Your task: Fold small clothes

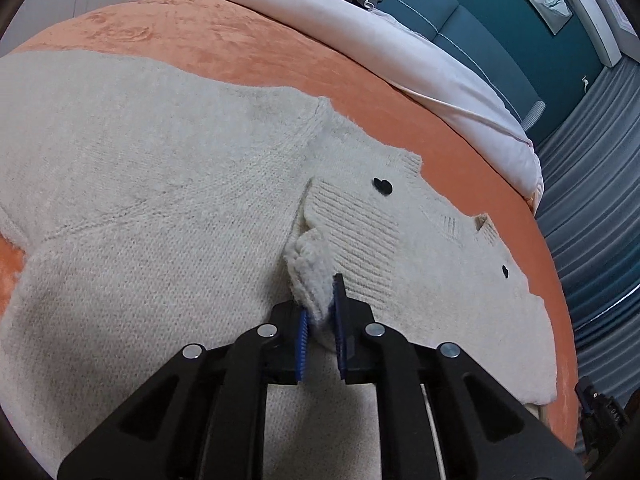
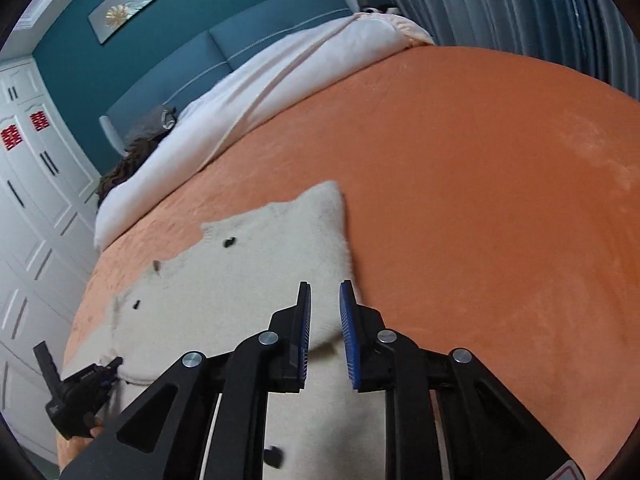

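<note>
A cream knitted cardigan (image 1: 152, 184) with black buttons (image 1: 382, 186) lies spread on the orange bedspread (image 1: 248, 48). My left gripper (image 1: 320, 304) is shut on a raised fold of the cardigan's ribbed edge, near the button band. In the right wrist view the cardigan (image 2: 256, 264) lies below and left of my right gripper (image 2: 325, 304). That gripper is open and empty, hovering over the cardigan's right edge. The left gripper also shows at the lower left of the right wrist view (image 2: 114, 364), at the cardigan's edge.
A white duvet (image 2: 256, 92) is bunched at the head of the bed by the teal headboard (image 2: 256, 32). Grey curtains (image 1: 592, 184) hang past the bed's edge. White wardrobe doors (image 2: 28, 200) stand at the left. Bare orange bedspread (image 2: 500, 200) lies right of the cardigan.
</note>
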A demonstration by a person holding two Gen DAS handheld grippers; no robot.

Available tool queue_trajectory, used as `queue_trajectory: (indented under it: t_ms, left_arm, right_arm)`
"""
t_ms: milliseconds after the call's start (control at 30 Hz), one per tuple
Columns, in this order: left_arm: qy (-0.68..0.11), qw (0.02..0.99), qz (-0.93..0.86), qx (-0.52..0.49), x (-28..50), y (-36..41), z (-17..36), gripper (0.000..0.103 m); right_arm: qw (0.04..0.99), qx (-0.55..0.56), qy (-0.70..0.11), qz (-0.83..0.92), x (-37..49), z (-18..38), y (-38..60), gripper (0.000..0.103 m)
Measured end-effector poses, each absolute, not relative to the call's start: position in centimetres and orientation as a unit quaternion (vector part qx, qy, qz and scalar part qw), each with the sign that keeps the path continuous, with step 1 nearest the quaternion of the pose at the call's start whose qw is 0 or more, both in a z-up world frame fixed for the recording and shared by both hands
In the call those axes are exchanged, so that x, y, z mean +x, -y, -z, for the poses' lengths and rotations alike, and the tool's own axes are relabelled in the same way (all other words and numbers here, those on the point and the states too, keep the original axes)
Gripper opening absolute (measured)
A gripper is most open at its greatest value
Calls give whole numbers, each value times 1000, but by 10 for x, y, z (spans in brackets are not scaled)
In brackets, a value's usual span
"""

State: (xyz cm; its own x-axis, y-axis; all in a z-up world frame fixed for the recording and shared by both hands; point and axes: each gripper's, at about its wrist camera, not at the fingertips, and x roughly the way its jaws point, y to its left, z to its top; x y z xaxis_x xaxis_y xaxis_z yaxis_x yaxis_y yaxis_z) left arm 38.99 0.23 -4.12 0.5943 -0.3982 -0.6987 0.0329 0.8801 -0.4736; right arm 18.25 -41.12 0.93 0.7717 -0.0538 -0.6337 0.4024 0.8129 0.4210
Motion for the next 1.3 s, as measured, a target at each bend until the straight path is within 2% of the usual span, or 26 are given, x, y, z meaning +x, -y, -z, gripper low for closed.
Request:
queue_trajectory:
  t_ms: [67,167,267,400,467,533,600,633,667,833,933,1000,1067,1100,1233,1300]
  left_arm:
    - [-430,870,123,-207,389,0,42,11]
    - [-429,870,124,-209,388,-3,43,12]
    - [-424,870,129,-215,387,-5,46,12]
    - [-423,853,149,-266,385,-21,45,17]
    - [-415,849,141,-295,377,-44,36,29]
    - [-389,863,106,-304,365,-81,22,61]
    - [-369,874,59,-312,360,-133,11,72]
    - [-366,877,22,-311,360,-162,8,79]
    - [-362,880,-12,-308,361,-188,7,80]
    - [-356,849,-182,-344,377,-338,15,80]
    - [-338,835,-203,-385,383,-388,19,80]
    - [-341,829,-209,-391,394,-398,20,77]
    - [-346,833,-203,-381,405,-397,16,36]
    - [-358,832,-180,-383,414,-394,14,6]
    - [-318,881,-111,-332,419,-349,-41,7]
    - [-296,913,-42,-277,421,-293,-84,7]
  right_arm:
    - [901,243,-351,81,214,-2,395,15]
    - [873,230,-410,129,241,41,410,2]
    - [849,364,-364,116,217,60,451,0]
    - [868,319,-357,130,191,48,427,1]
    - [884,270,-362,121,179,41,402,12]
    - [892,224,-379,106,171,44,375,17]
    - [897,194,-383,102,162,47,362,26]
    - [900,184,-381,103,160,45,356,34]
    - [901,175,-382,104,160,44,352,41]
    - [899,153,-394,113,159,49,344,48]
    - [900,144,-396,111,159,51,342,55]
    - [900,139,-398,111,161,53,338,58]
    - [900,136,-400,108,162,54,336,62]
    - [900,137,-400,107,162,54,336,63]
    - [900,144,-399,102,162,57,338,66]
    - [900,150,-397,98,162,57,339,66]
